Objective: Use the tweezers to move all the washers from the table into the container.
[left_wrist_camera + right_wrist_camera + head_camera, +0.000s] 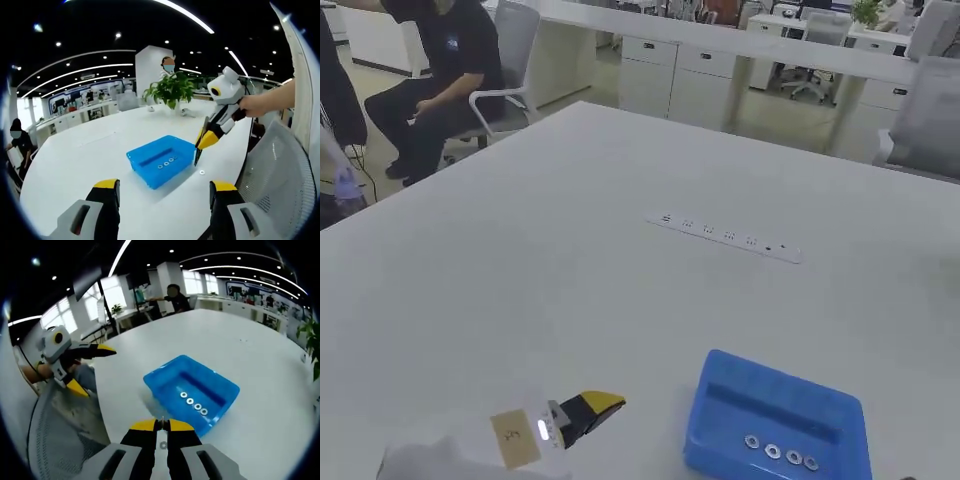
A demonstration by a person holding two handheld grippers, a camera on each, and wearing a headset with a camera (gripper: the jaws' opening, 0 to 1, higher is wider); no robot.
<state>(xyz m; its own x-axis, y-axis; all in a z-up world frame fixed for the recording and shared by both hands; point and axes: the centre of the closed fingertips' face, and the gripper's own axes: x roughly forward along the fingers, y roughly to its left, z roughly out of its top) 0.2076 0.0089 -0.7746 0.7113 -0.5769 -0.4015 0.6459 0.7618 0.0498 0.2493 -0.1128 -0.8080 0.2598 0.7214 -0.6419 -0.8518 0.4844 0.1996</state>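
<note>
**One loose washer, tweezers tip just beside it**

Head view: the blue container (760, 395) sits low and to the right on the surface (570, 250), with four washers (781, 453) in a row inside. The left tool (590, 412) lies to its left, pointing toward it. Left gripper view: the left tool's jaws stand wide apart, holding nothing. The right tool (206, 141) is clenched on the tweezers (196, 156), which hang steeply, tip down, by the container's corner. The loose washer (202, 172) lies flat just beside the tip, on the side away from the container, so the right tool is much nearer. Right gripper view: its jaws press together on the thin tweezers, with the container straight ahead.
</note>
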